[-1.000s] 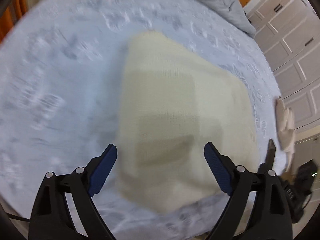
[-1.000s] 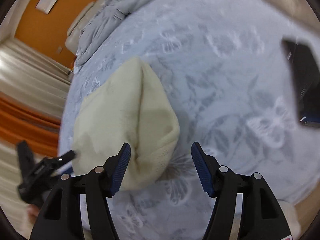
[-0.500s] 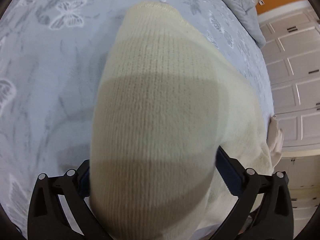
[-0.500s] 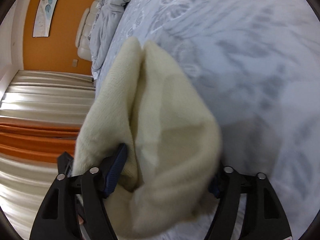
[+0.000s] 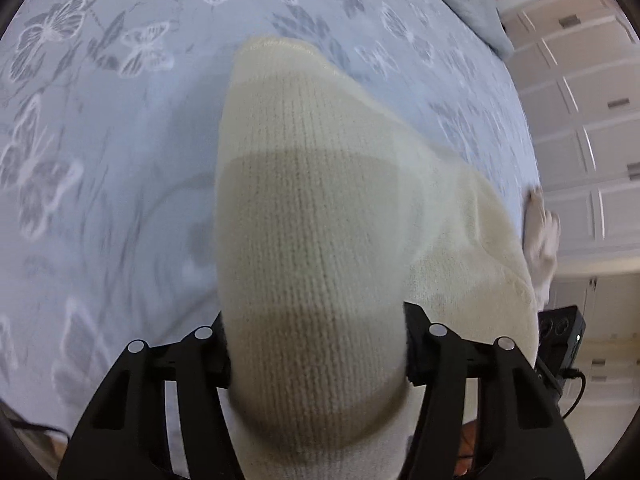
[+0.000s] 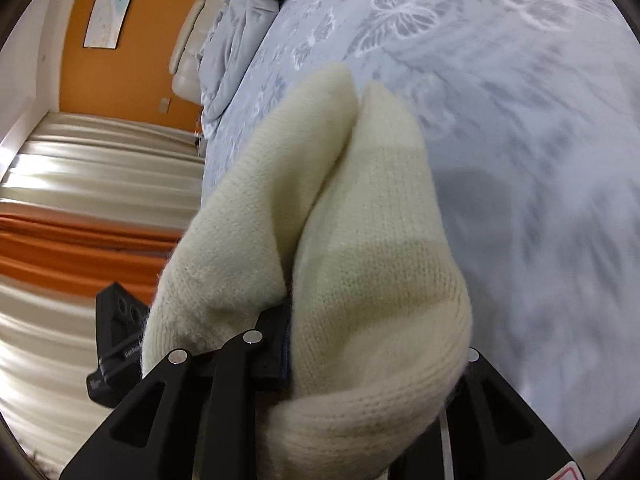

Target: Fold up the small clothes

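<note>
Near the front edge of the bed, a cream knitted sweater lies on the butterfly-print cover, its near hem bunched in both tools. Fingers of the left gripper are clamped on one thick fold, those of the right gripper on another. It looks soft, light and floppy, likely to sag and stretch, so hems and corners seem the best holds. A grey duvet is heaped well apart at the far end; nothing blocks the open cover beyond
</note>
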Available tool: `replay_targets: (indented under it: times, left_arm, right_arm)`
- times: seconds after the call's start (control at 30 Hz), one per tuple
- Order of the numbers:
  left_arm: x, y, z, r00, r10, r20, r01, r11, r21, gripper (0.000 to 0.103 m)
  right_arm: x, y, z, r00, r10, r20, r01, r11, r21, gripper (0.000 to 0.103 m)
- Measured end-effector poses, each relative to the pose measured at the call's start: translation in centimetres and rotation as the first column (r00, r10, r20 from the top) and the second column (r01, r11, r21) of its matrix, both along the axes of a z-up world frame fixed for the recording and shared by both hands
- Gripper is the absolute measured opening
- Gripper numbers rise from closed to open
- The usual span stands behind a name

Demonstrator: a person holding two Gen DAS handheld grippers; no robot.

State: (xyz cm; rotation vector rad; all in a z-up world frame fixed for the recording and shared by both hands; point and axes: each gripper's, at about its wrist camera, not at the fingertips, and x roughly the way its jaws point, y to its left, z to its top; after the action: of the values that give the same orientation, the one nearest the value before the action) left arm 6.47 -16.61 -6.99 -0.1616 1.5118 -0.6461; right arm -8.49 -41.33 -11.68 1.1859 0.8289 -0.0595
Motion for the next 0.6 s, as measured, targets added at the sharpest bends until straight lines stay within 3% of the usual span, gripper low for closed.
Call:
replay_targets:
  times: [0.17, 0.27, 0.37, 0.43, 0.5, 0.6]
  left_arm:
    - [-4.5, 1.8, -2.4, 0.998, -0.041, -0.056, 0.044, 0.997, 0.066, 0.058]
    - [-5.0, 1.5, -3.0, 0.998, -0.053, -0.014, 0.054, 0.994, 0.094, 0.066]
    - [-4.5, 0.7, -3.1, 0.998, -0.055, -0.008, 0.055, 0.991, 0.119, 0.070]
    - [-4.3, 0.4, -2.8, 0.999, -0.050, -0.013, 0.051, 0.991, 0.127, 0.063]
    - [-4.6, 0.3, -0.8, 0.996, -0.081, 0.037, 0.076, 0.991, 0.115, 0.056]
    - [-5.4, 0.6, 2.4, 0.986, -0.119, 0.120, 0.107, 0.989, 0.104, 0.054]
  right_arm:
    - [-4.7, 2.7, -2.3, 0.993, -0.005, -0.120, 0.011, 0.999, 0.042, 0.025]
    - [-5.5, 3.0, -3.4, 0.990, -0.051, -0.134, 0.060, 0.996, 0.065, 0.027]
    - [-4.3, 3.4, -2.8, 0.985, -0.030, -0.168, 0.026, 0.999, -0.026, 0.028]
    - [-3.8, 3.9, -1.9, 0.984, -0.025, -0.175, 0.011, 0.997, -0.082, 0.026]
    - [-3.7, 4.4, 0.0, 0.990, -0.018, -0.143, -0.004, 0.989, -0.150, 0.025]
    - [-3.4, 5.3, 3.7, 0.997, -0.006, -0.072, -0.011, 0.973, -0.231, 0.024]
